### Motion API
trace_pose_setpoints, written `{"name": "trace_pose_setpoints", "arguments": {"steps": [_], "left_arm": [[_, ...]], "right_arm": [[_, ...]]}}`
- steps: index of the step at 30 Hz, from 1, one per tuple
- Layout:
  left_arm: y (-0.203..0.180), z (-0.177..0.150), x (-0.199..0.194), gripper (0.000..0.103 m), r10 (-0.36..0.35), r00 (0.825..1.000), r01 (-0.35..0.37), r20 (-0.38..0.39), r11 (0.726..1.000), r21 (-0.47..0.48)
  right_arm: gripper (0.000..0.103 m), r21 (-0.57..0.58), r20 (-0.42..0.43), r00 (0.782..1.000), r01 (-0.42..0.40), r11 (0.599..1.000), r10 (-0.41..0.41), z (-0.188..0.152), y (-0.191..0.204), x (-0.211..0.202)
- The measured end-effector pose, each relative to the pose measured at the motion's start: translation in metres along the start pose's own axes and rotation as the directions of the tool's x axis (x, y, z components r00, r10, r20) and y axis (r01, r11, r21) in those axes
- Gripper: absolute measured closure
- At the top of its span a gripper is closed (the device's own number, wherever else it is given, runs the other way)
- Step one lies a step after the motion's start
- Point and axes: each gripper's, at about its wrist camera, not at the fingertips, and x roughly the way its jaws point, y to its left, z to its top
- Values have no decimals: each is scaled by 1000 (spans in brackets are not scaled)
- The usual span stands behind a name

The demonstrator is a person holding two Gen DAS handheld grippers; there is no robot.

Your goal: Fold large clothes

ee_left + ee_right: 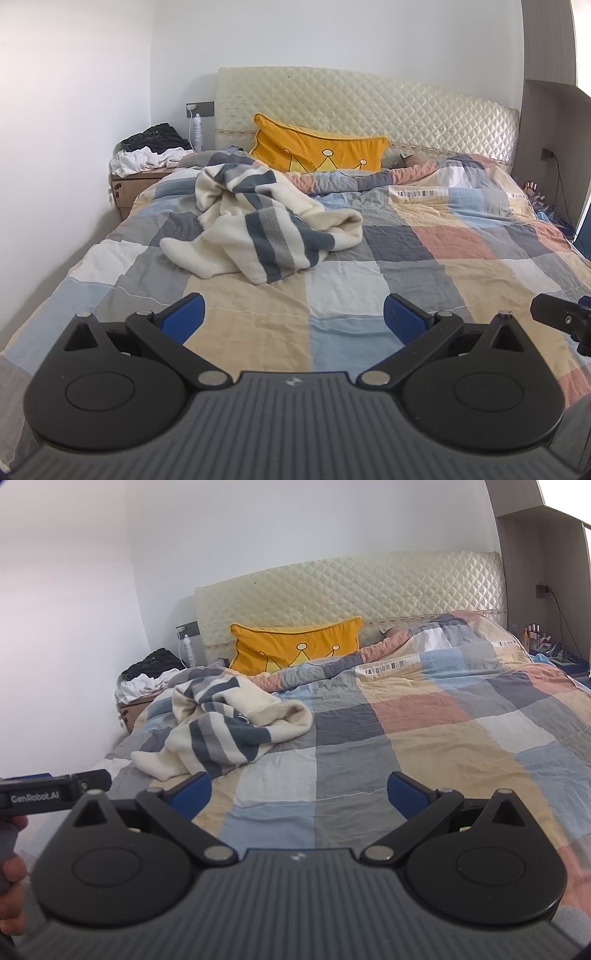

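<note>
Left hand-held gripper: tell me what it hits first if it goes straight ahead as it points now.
Probably the checked quilt: the open left hand-held gripper hangs over bare quilt. The crumpled striped sweater lies farther on and slightly left. Depth is unclear, so it might pass above the quilt.

Black ribbed left gripper point(293, 314) and right gripper point(299, 792), blue fingertip pads point(183, 317)

Flat checkered quilt point(332, 295) lies bare ahead of both grippers. The crumpled striped sweater point(258, 225) heaps up left of centre; the yellow pillow point(317, 149) blocks the headboard point(369, 107).
</note>
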Motion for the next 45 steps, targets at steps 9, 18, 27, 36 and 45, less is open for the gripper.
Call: {"name": "trace_pose_setpoints", "arguments": {"steps": [9,18,27,36,45], "left_arm": [[0,1,-1,0,-1,1000,1,-1,1000,-4],[-1,1,-1,0,-3,1000,3,-5,1000,-4],[-8,1,-2,0,21,1000,-21,-4,1000,8],[-20,2,-9,0,1,1000,-1,3,1000,5],[-12,2,-9,0,-31,999,31,10,1000,-2]], "right_arm": [[0,3,-3,1000,10,1000,-10,-3,0,0],[0,5,-8,1000,8,1000,-8,-3,-1,0],[0,14,-16,1000,4,1000,-3,-4,-2,2],[0,24,-34,999,-23,999,24,-3,-15,5],[0,36,-61,998,-12,999,15,-8,-14,0]]}}
